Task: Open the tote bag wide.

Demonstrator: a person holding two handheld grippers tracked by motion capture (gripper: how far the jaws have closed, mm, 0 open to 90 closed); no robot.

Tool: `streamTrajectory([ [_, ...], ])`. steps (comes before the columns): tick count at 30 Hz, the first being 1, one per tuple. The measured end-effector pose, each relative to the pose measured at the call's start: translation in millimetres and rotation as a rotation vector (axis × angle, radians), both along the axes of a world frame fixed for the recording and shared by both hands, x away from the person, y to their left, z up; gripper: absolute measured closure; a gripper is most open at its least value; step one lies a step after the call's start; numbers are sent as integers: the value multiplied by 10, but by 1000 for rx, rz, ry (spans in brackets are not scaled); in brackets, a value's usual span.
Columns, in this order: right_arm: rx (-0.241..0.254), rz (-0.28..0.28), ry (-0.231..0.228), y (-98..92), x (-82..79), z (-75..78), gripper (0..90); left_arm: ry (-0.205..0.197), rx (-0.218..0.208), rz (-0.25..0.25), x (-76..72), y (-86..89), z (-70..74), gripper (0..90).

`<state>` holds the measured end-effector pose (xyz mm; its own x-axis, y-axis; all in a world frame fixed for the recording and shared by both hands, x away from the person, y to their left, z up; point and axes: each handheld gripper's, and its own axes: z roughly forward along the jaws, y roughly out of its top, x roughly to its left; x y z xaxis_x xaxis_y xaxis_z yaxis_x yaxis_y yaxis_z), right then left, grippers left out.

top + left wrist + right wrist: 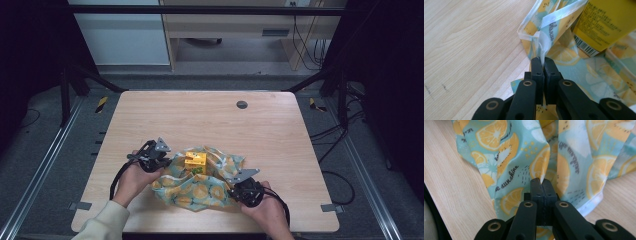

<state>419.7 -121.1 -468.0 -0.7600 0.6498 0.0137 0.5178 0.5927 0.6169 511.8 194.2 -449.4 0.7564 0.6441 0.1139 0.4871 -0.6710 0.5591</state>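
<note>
The wooden table [210,115] carries a crumpled cloth [200,187] printed with orange slices, lying near the front edge, between the 2 hands. A yellow box [195,162] sits on the cloth, toward its far left part. The left gripper [541,60] is clenched on the cloth's hemmed left edge. The right gripper [541,181] is clenched on a fold at the cloth's near right side.

Your yellow cardboard box [195,162] sits on the lemon-print turquoise cloth [200,190], near the front edge of the wooden table [200,120], your left gripper [159,161] and right gripper [239,189] flanking it.
</note>
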Motion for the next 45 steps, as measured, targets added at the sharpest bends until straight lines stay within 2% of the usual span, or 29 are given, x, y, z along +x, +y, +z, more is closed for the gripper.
streamTrajectory([
  [17, -7, 9, 26, -28, -41, -85, 900, 9, 4, 6, -50, 33, -137, 884],
  [29, -45, 5, 50, -74, -42, -134, 900, 25, 18, 22, -45, 83, -191, 897],
  [33, -46, -1, 54, -84, -44, -136, 900, 17, 29, 20, -59, 82, -196, 895],
  [35, -39, 1, 49, -81, -43, -135, 900, 7, 21, 12, -71, 77, -183, 882],
  [36, -21, 0, 33, -81, -42, -117, 889, -6, 7, 18, -82, 74, -168, 830],
  [37, -21, 0, 33, -81, -42, -117, 889, -18, -11, 17, -93, 75, -146, 830],
  [38, -9, -4, 20, -83, -43, -97, 855, -31, -34, 12, -110, 76, -106, 818],
  [40, 22, -16, -19, -93, -45, -40, 725, -78, -50, 16, -143, 72, -26, 761],
  [41, 34, -36, -53, -100, -60, 31, 611, -111, -55, 25, -164, 67, 38, 650],
  [42, 34, -36, -53, -100, -60, 31, 611, -111, -55, 25, -164, 67, 38, 619],
  [43, 38, -42, -65, -106, -69, 63, 573, -135, -65, 30, -190, 65, 104, 619],
  [45, 54, -50, -98, -130, -100, 183, 465, -159, -79, 30, -221, 64, 169, 556],
])
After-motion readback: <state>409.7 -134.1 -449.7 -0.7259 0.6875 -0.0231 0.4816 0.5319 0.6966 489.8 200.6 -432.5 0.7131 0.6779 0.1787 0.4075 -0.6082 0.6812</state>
